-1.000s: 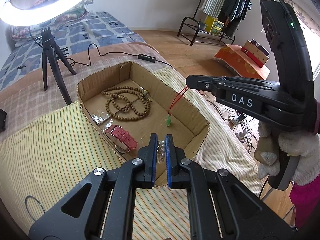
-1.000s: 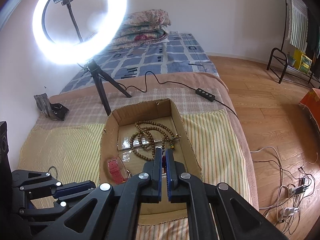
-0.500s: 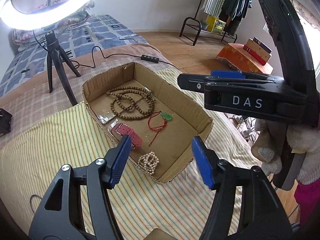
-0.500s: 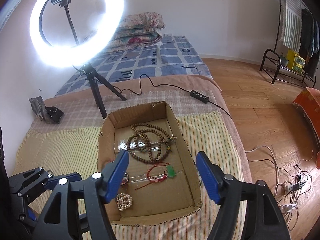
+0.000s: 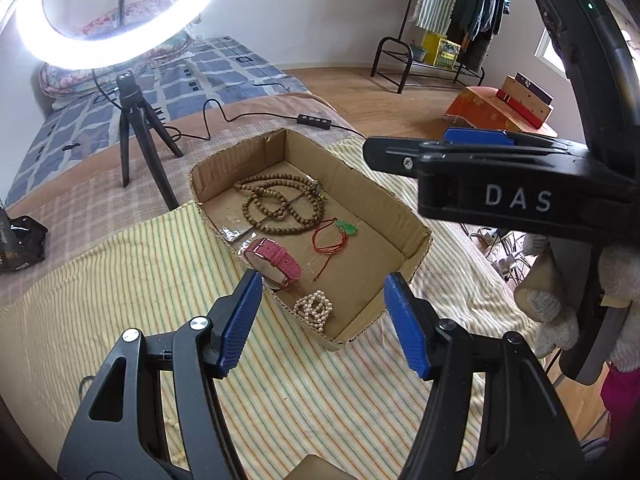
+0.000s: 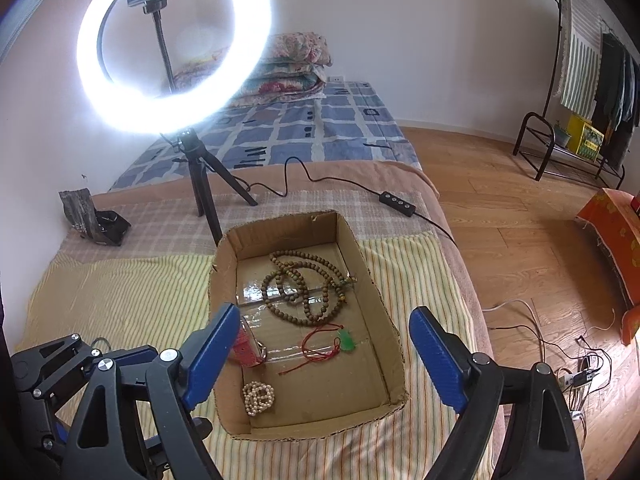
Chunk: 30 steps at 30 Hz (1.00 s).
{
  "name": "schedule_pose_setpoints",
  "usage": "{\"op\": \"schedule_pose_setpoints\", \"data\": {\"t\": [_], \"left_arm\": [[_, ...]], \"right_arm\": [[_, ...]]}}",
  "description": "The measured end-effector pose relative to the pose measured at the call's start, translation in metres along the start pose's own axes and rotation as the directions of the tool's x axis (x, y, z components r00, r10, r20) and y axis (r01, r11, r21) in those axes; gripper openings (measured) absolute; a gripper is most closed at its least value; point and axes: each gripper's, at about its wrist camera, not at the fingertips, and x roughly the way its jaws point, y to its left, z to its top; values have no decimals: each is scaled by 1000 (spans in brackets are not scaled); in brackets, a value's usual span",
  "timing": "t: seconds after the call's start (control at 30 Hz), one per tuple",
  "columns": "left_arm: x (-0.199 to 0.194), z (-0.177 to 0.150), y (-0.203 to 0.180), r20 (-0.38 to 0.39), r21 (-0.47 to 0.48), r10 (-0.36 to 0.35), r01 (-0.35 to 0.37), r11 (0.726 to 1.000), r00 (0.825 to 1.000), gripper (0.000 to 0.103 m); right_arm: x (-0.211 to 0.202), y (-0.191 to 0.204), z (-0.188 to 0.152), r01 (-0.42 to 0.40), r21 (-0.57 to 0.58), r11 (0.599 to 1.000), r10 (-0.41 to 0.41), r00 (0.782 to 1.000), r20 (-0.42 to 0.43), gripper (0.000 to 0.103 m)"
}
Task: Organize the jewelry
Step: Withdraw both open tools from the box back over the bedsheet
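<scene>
A shallow cardboard box (image 5: pixel 416 240) (image 6: pixel 380 292) sits on the striped bedspread. In it lie a brown wooden bead necklace (image 5: pixel 280 204) (image 6: pixel 308 284), a red cord with a green pendant (image 5: pixel 346 227) (image 6: pixel 345 340), a pink watch (image 5: pixel 274 260) (image 6: pixel 246 346) and a pearl bracelet (image 5: pixel 314 309) (image 6: pixel 259 397). My left gripper (image 5: pixel 322 322) is open and empty above the box's near edge. My right gripper (image 6: pixel 322 360) is open and empty above the box; it shows from the side in the left wrist view (image 5: pixel 460 156).
A lit ring light on a black tripod (image 6: pixel 200 184) (image 5: pixel 136 120) stands behind the box, its cable and control (image 6: pixel 396 202) trailing right. A dark pouch (image 6: pixel 96 220) lies at far left. Bed edge and wooden floor with cables (image 6: pixel 560 360) are to the right.
Both grippers opened: the left dropped the pearl bracelet and the right dropped the red-cord pendant into the box. Both have since pulled back and up, away from the box.
</scene>
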Motion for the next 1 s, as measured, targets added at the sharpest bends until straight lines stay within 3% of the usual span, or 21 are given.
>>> {"op": "schedule_pose_setpoints", "data": {"t": [0.63, 1.0], "left_arm": [[-74, -29, 33, 80, -6, 86, -85, 996, 993, 65], [-119, -71, 122, 96, -123, 181, -169, 978, 979, 65]], "right_arm": [[-55, 44, -1, -12, -16, 1000, 13, 997, 77, 93], [-73, 66, -25, -104, -10, 994, 105, 988, 110, 93]]}}
